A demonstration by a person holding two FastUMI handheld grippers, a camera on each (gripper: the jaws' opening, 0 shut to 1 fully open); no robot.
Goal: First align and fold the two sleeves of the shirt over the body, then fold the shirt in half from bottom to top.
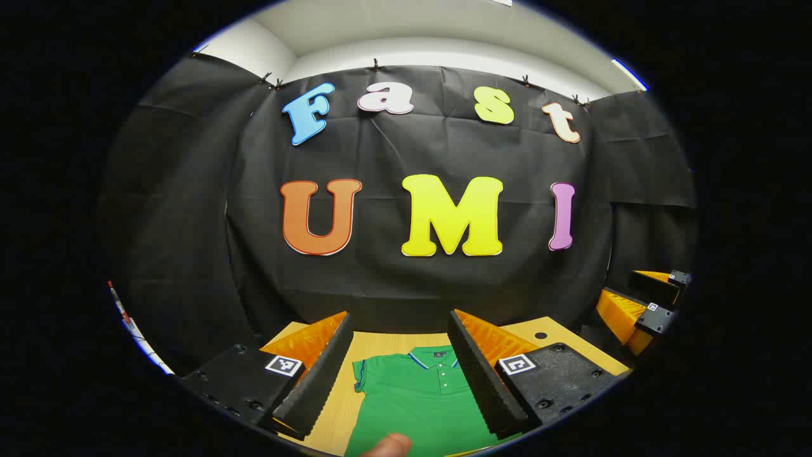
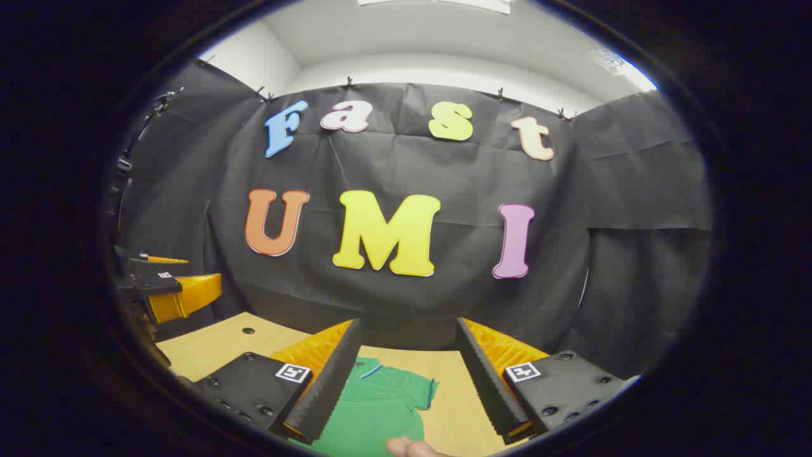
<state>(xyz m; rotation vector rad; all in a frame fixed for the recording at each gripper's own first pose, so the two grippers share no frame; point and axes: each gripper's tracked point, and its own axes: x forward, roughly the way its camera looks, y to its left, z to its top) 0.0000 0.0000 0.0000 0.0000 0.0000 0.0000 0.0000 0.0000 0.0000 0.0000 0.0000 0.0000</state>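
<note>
Both claws, left claw [image 1: 399, 371] and right claw [image 2: 406, 381], held above worktop [image 2: 209, 346] with fingers apart, gripping nothing. Green shirt [image 1: 422, 400] spread flat on worktop below, collar toward the back wall.

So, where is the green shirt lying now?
The shirt lies flat on the wooden table, collar toward the black wall. In the left gripper view it sits between the open left claw fingers.

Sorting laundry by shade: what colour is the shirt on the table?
Green shirt, clearest in the left gripper view.
</note>
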